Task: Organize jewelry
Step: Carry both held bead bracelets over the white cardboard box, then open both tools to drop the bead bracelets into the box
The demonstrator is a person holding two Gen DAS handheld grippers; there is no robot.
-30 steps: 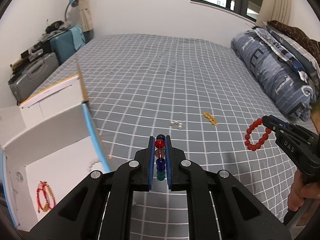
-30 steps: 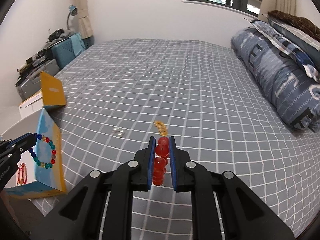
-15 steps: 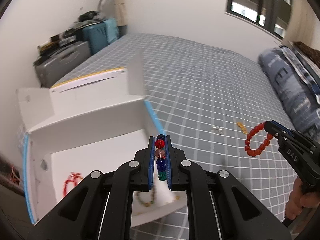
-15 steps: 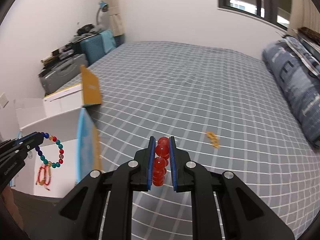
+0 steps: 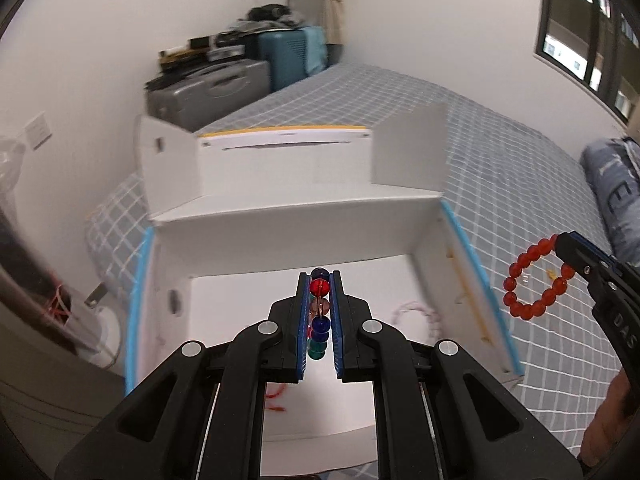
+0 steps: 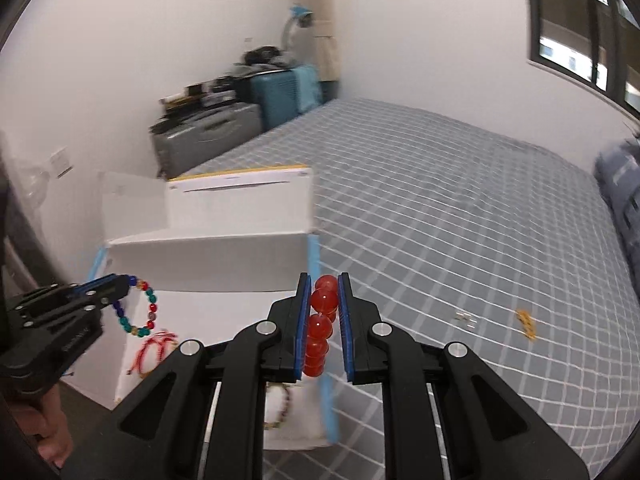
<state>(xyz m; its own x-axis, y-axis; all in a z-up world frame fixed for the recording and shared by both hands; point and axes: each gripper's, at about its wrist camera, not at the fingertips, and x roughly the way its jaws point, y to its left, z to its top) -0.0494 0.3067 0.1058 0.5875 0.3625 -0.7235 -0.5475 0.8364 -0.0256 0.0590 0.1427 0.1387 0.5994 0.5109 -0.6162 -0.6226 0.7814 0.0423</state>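
Observation:
My left gripper (image 5: pixel 319 280) is shut on a multicoloured bead bracelet (image 5: pixel 320 316) and holds it above the open white box (image 5: pixel 296 224). It also shows in the right wrist view (image 6: pixel 120 285) with the bracelet (image 6: pixel 140 308) hanging over the box (image 6: pixel 208 256). My right gripper (image 6: pixel 324 284) is shut on a red bead bracelet (image 6: pixel 320 320) above the box's right wall; it also shows in the left wrist view (image 5: pixel 560 248) with its bracelet (image 5: pixel 532 280). A red cord bracelet (image 6: pixel 154 348), a pale bracelet (image 5: pixel 416 312) and a beaded one (image 6: pixel 280 404) lie in the box.
The box sits at the left edge of a bed with a grey checked sheet (image 6: pixel 460 220). Small silver pieces (image 6: pixel 466 319) and a gold piece (image 6: pixel 526 322) lie on the sheet. Suitcases (image 6: pixel 208 136) stand by the wall. A folded quilt (image 5: pixel 616 192) lies at right.
Both grippers have swung left toward the box, each still holding its bracelet. The left one now hangs over the box's inside; the right one is over its right wall.

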